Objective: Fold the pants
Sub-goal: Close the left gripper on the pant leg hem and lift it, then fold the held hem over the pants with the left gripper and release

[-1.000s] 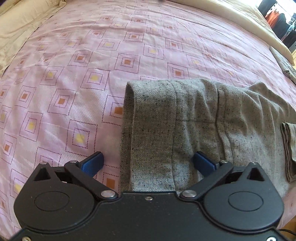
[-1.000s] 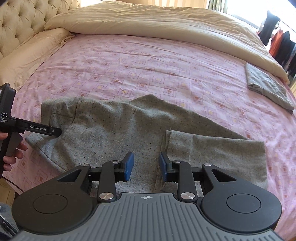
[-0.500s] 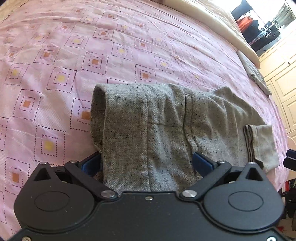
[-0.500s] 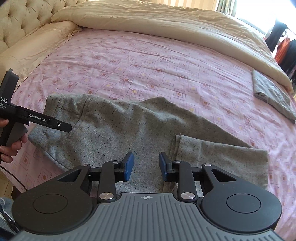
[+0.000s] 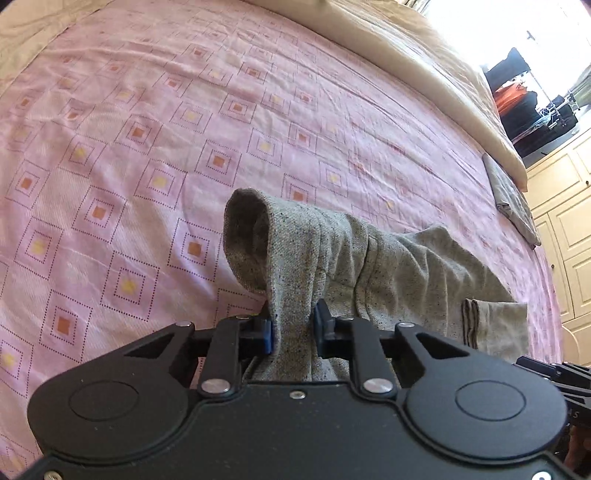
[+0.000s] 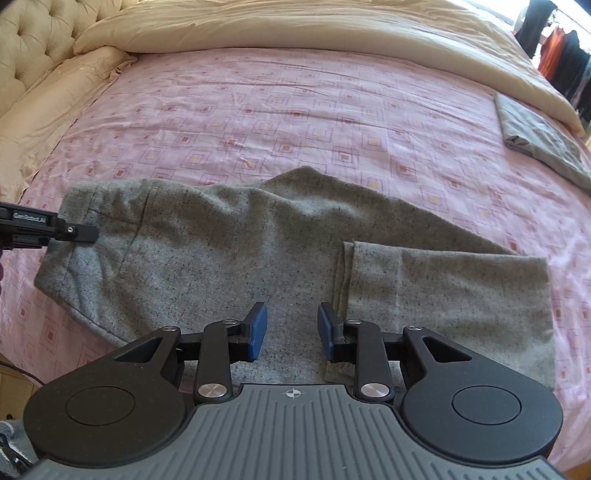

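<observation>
Grey flecked pants [image 6: 221,251] lie across the pink patterned bedsheet [image 6: 295,110], one leg end folded back over them at the right [image 6: 443,288]. In the left wrist view my left gripper [image 5: 291,328] is closing its jaws, and the blue pads pinch the waist end of the pants [image 5: 388,266], which is bunched and lifted off the sheet. From the right wrist view the left gripper's tip [image 6: 74,232] shows at the pants' left end. My right gripper [image 6: 291,328] hovers open above the pants' middle, beside the folded leg's hem, with flat cloth below.
A cream duvet [image 6: 295,26] is heaped along the far side of the bed, with a pillow [image 6: 55,96] and tufted headboard [image 6: 33,44] at the left. A folded grey cloth [image 6: 539,140] lies at the far right. White cupboards [image 5: 565,221] stand beyond the bed.
The left gripper went from wide open around the waist end to pinched on it, then rose, bunching and lifting the cloth. The right gripper stayed where it was, equally open.
</observation>
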{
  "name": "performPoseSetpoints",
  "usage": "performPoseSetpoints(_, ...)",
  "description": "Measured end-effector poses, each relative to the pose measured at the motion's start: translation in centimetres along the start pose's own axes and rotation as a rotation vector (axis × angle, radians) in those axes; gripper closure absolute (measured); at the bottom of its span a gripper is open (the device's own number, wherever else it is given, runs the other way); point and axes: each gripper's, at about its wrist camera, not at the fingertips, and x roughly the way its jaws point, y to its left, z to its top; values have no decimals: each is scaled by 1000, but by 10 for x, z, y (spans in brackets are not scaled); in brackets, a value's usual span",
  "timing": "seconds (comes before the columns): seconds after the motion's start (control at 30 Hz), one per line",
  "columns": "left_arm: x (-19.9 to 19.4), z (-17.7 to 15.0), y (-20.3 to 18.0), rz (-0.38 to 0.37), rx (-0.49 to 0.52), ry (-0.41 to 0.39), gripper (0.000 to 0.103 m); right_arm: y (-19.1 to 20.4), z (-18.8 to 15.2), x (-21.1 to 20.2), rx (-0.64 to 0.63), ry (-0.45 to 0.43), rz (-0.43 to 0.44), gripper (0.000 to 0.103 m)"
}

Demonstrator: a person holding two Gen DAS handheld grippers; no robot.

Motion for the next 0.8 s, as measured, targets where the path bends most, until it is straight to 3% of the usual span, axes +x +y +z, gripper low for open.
performPoseSetpoints(0.33,-33,14,-66,4,112,-62,81,-52,-22,44,85,72,-51,74)
performPoseSetpoints(0.47,-41,13,-100,30,134,-88,82,-61,-32,71,54,160,42,73)
performPoseSetpoints(0.67,-44,9,-175,75,199,-133,86,-78,-34,65,-4,115,195,72)
performPoseSetpoints(0.7,-43,8,-189,74,215,-134,93,-86,-32,62,8,111,239,72)
performPoseSetpoints(0.8,-29,3,-239,78,281,-123,93,-118,-25,43,81,27,340,72)
